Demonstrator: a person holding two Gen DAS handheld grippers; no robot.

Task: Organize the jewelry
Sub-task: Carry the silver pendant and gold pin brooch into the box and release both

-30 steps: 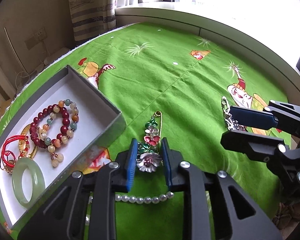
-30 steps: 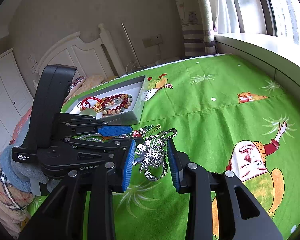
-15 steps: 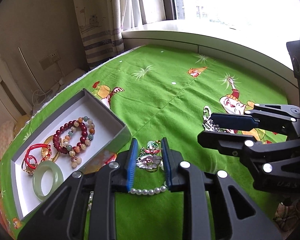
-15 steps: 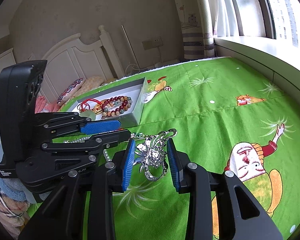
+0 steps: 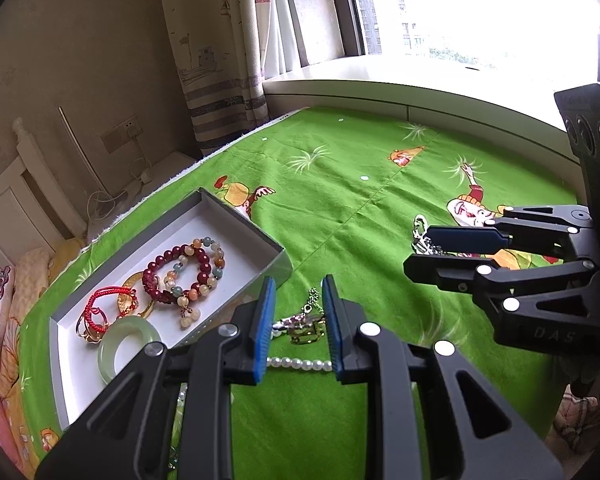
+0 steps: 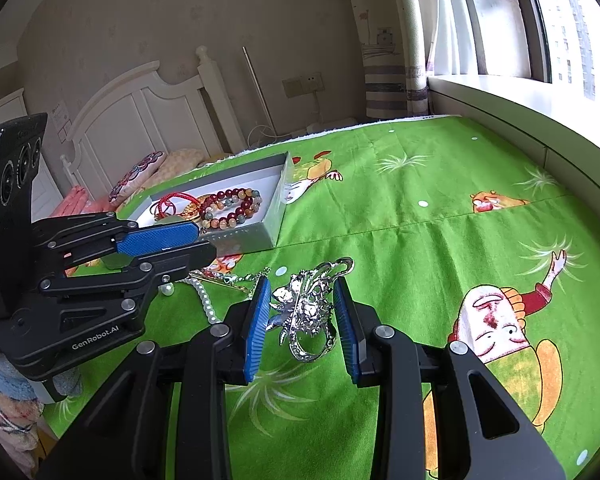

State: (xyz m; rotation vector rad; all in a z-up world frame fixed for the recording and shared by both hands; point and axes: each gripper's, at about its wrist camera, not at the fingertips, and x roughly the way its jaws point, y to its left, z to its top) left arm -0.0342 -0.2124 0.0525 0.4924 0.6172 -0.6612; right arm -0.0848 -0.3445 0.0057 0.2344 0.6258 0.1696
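My left gripper [image 5: 298,326] is shut on a flower brooch [image 5: 303,325] and holds it above the green bedspread, beside a white jewelry box [image 5: 260,240]. The box holds bead bracelets [image 5: 188,270], a red cord bracelet [image 5: 100,306] and a jade bangle [image 5: 128,346]. A pearl strand [image 5: 300,362] lies below the brooch. My right gripper [image 6: 302,322] is shut on a silver brooch [image 6: 306,314]; it shows in the left wrist view [image 5: 444,248] too. The left gripper [image 6: 168,246] appears in the right wrist view, in front of the box [image 6: 274,210].
The green cartoon bedspread [image 6: 420,240] covers the bed. A white headboard [image 6: 140,112] and pillows [image 6: 140,172] are at the far left. A window ledge [image 5: 420,92] runs along the far side. A curtain [image 5: 212,60] hangs at the corner.
My left gripper has lifted and tilted up with the flower brooch, which now hangs edge-on. The right gripper holds the silver brooch as before, barely moved.
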